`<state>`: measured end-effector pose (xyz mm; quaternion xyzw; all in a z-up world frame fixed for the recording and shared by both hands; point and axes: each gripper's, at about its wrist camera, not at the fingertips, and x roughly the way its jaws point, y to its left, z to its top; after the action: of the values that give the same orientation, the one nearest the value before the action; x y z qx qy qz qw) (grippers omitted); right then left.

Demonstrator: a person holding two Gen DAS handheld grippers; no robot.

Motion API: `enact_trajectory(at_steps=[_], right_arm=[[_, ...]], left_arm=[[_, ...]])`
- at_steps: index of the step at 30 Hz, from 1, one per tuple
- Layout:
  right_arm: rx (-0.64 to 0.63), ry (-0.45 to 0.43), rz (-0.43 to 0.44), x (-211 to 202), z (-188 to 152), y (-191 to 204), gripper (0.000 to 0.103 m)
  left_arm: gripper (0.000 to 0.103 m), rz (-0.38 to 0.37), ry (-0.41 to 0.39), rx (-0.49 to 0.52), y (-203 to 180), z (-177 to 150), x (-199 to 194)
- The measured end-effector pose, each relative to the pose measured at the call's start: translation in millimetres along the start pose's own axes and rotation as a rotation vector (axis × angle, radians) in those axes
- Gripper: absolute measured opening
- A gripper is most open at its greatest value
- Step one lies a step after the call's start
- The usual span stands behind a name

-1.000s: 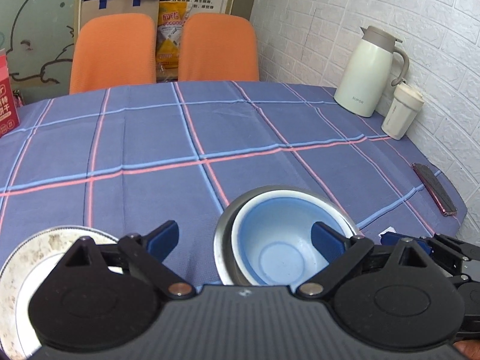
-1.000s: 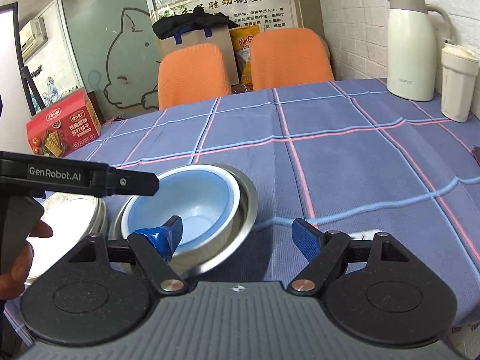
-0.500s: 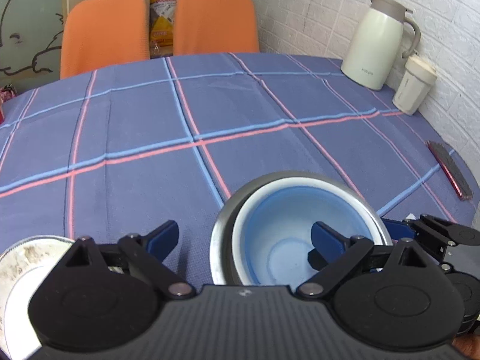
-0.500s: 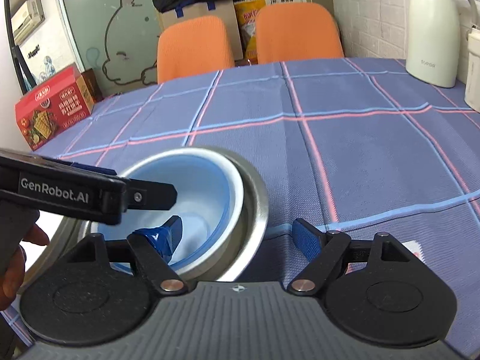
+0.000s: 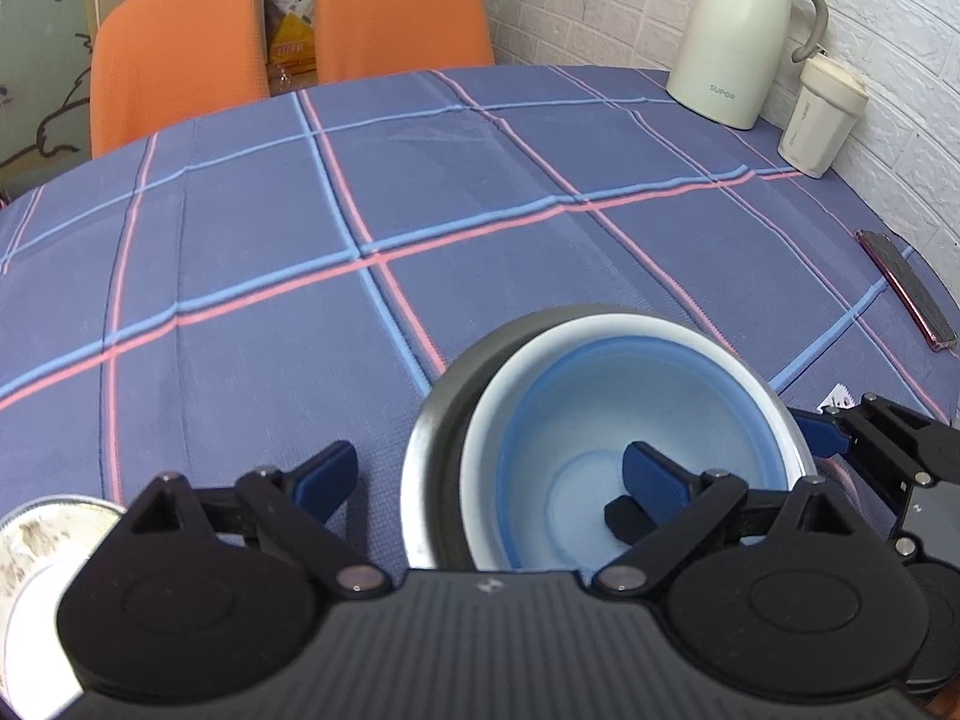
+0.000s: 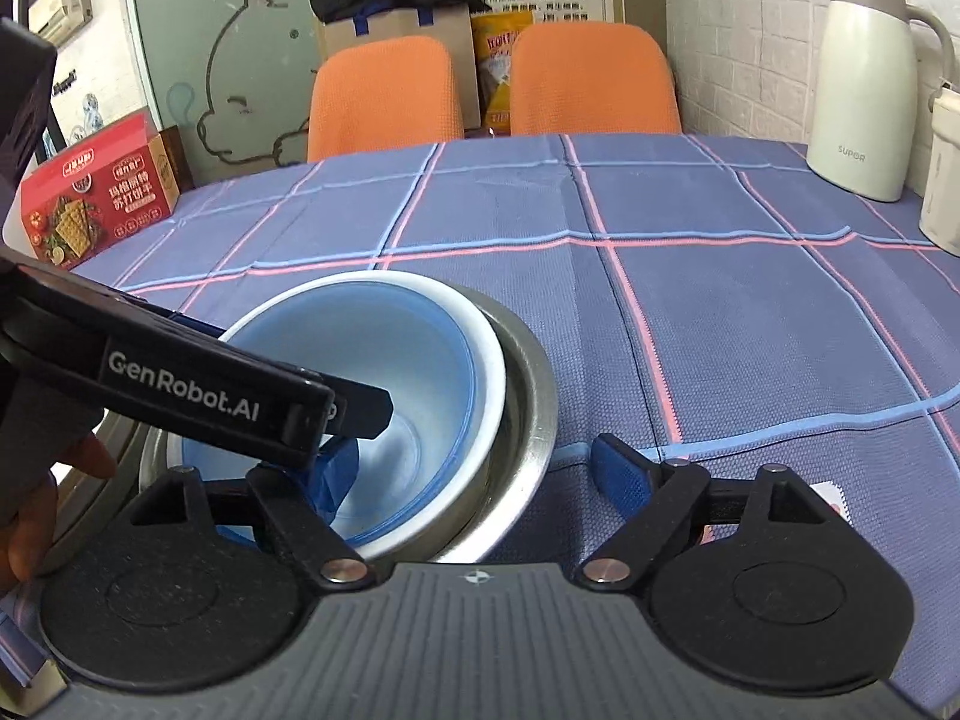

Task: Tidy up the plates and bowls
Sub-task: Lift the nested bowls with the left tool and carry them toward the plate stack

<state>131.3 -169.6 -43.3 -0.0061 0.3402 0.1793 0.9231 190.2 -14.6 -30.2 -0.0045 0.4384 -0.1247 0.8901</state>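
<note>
A blue bowl (image 5: 636, 420) sits nested in a white bowl (image 5: 492, 420), which sits in a steel bowl (image 5: 438, 420), near the table's front edge. My left gripper (image 5: 487, 477) is open and straddles the stack's left wall, its right finger inside the blue bowl. My right gripper (image 6: 477, 474) is open and straddles the stack's right wall: its left finger is inside the blue bowl (image 6: 408, 372) and its right finger is outside the steel bowl (image 6: 534, 396). A soiled white plate (image 5: 36, 534) lies to the left of the stack.
A cream thermos jug (image 5: 738, 42) and a lidded cup (image 5: 822, 120) stand by the brick wall at the back right. A phone (image 5: 906, 288) lies near the right edge. A red cracker box (image 6: 96, 198) stands far left. Two orange chairs (image 6: 384, 102) are behind the table.
Both grippers have moved down and in toward the nested bowls. One finger of each now reaches inside the blue bowl. The bowls have stayed in place.
</note>
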Motion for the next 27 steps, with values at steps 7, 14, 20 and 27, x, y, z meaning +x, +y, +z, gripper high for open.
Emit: enact_trajectory(at_steps=[7, 14, 20, 27], right_arm=[[0.059, 0.034, 0.025, -2.2, 8.3, -0.8, 0.071], [0.011, 0.039, 0.026, 0.2, 4.2, 10.4, 0.073], [0.002, 0.027, 0.065, 0.4, 4.3, 10.4, 0.067], [0.113, 0.019, 0.092, -0.8, 5.0, 16.3, 0.067]], left_arm=[[0.096, -0.009, 0.005, -0.001, 8.4, 2.5, -3.9], [0.096, -0.003, 0.032, 0.021, 5.5, 0.2, 3.7], [0.092, -0.027, 0.031, 0.074, -6.2, -1.0, 6.5], [0.061, -0.041, 0.025, 0.051, -9.9, 2.4, 2.9]])
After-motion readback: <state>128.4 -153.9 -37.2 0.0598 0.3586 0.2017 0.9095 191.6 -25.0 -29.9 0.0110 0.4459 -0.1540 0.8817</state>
